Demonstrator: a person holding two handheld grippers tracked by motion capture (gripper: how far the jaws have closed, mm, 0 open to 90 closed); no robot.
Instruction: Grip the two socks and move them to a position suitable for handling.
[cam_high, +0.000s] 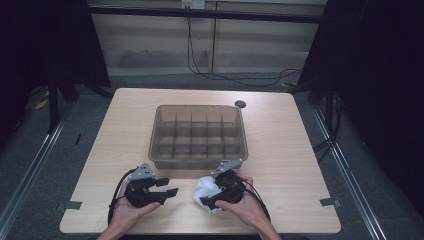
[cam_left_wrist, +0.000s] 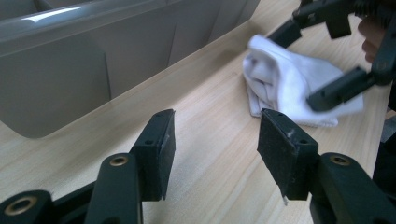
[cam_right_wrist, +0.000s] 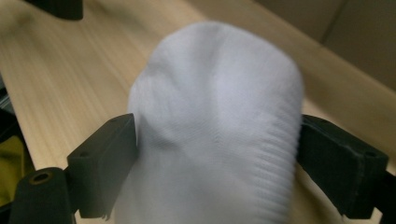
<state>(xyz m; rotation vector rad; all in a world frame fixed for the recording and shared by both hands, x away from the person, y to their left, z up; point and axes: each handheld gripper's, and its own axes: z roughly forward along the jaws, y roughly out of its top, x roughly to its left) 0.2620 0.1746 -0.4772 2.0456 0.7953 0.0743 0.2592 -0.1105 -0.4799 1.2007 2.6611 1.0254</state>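
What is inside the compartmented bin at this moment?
The bin shows bare dividers and bare cells in the high view. The white sock bundle lies outside on the table, between the right gripper's jaws. The near wall hides the front cells' floors.

I count one sock (cam_high: 206, 189), one bin (cam_high: 198, 161), two grippers: left (cam_high: 169, 187), right (cam_high: 207, 200), one tabletop (cam_high: 280, 150).

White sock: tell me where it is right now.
In the high view the white sock lies near the table's front edge, right of centre, between the right gripper's jaws, just in front of the divided bin.
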